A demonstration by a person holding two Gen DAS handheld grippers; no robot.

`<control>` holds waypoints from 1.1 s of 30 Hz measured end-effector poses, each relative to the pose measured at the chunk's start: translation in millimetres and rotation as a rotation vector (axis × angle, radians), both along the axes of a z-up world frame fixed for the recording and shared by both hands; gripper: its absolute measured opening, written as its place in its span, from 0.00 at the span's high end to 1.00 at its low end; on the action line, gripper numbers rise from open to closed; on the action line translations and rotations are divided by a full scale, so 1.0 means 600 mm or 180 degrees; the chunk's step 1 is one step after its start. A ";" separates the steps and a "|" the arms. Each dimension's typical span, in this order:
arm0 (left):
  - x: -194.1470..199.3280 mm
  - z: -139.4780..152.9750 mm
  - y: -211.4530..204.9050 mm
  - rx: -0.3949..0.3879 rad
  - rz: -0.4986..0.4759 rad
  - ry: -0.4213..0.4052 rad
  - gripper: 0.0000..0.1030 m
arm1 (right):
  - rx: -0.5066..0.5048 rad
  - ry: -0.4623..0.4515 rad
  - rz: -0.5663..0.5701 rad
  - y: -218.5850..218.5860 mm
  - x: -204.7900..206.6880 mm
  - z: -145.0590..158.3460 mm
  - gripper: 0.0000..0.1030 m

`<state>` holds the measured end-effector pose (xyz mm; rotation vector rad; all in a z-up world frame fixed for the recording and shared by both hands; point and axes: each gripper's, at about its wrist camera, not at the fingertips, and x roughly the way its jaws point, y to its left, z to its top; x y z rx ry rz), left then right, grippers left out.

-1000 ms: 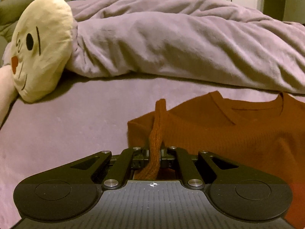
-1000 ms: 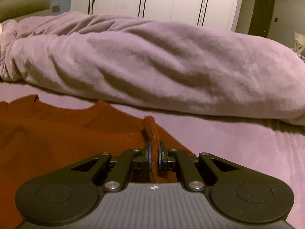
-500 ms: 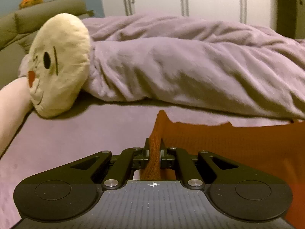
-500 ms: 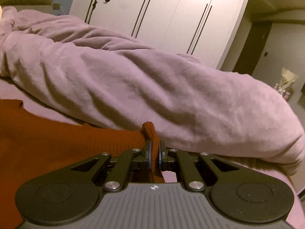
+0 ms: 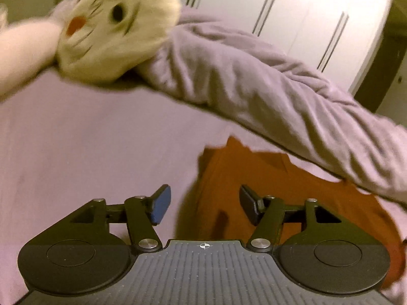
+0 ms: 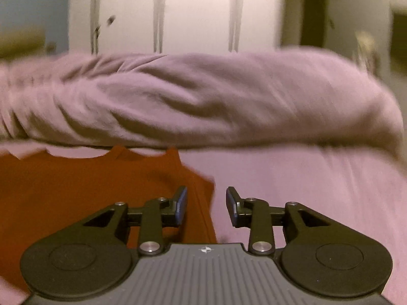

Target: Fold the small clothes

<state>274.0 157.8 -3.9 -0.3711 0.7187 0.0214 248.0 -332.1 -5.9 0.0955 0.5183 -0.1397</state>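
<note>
A rust-orange knit top lies flat on the purple bed sheet. My left gripper is open and empty, its jaws wide apart above the top's left edge. In the right wrist view the same top fills the lower left. My right gripper is open and empty over the top's right edge, with the left finger above the cloth and the right finger above the sheet. Both views are blurred by motion.
A rolled purple duvet lies across the bed just behind the top; it also shows in the right wrist view. A cream plush toy rests at the far left. White wardrobe doors stand behind.
Both grippers were shut on pinched folds of the top and carried them toward the duvet. Now both have opened and let go, and the top lies flat.
</note>
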 end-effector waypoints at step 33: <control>0.004 -0.031 -0.026 0.0399 -0.0055 0.0568 0.86 | 0.0517 0.0187 -0.0249 -0.002 -0.070 -0.037 0.90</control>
